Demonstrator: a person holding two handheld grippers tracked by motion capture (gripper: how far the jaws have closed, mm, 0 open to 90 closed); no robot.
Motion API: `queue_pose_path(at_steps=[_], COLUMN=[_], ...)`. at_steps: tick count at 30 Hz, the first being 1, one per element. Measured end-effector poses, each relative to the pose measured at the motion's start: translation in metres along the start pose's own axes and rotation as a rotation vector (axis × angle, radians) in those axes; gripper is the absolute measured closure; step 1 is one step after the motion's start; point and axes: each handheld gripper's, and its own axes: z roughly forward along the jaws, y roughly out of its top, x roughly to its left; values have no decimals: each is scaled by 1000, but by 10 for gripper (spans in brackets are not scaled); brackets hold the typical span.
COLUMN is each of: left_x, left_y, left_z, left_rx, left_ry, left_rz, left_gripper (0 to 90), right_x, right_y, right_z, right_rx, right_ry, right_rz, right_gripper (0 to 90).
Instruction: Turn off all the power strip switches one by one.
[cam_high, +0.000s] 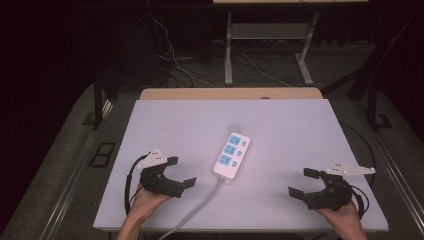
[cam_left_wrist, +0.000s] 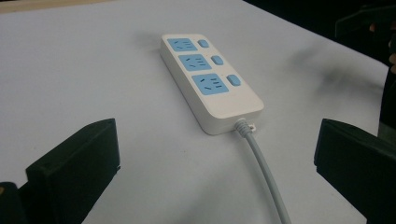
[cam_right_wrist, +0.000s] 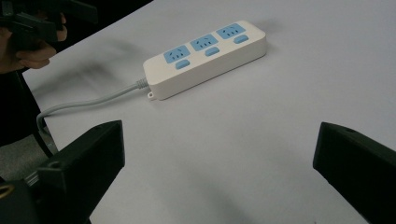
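A: Where is the power strip (cam_high: 232, 155) right now?

B: In the high view it lies flat at the middle of the counter (cam_high: 165, 125), tilted a little, its three blue sockets face up. Its grey cord (cam_high: 197, 207) runs off toward the lower edge of the frame.

A: And your tools?

B: My left tool (cam_high: 181, 172) sits at the lower left, jaws spread wide with nothing between them, near the cord end of the strip but apart from it. My right tool (cam_high: 303, 182) is at the lower right, jaws likewise spread and empty, well apart from the strip.

A: How would you go about taking hold of it?

B: I think I should bring the left tool in low, square its jaws across the strip's narrow sides near the cord end, and clear the cord so it isn't pinched. The body looks smooth, so I'd close firmly before lifting.
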Motion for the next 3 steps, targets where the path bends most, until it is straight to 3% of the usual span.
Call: queue_pose_path(at_steps=[3], left_x=[1], left_y=[-6], left_z=[0], left_rx=[6], left_ry=[-4], left_rz=[-15], left_gripper=[0], right_x=[1], right_y=[-1], right_z=[-1], right_rx=[0], right_ry=[1], right_rz=[3], right_gripper=[19])
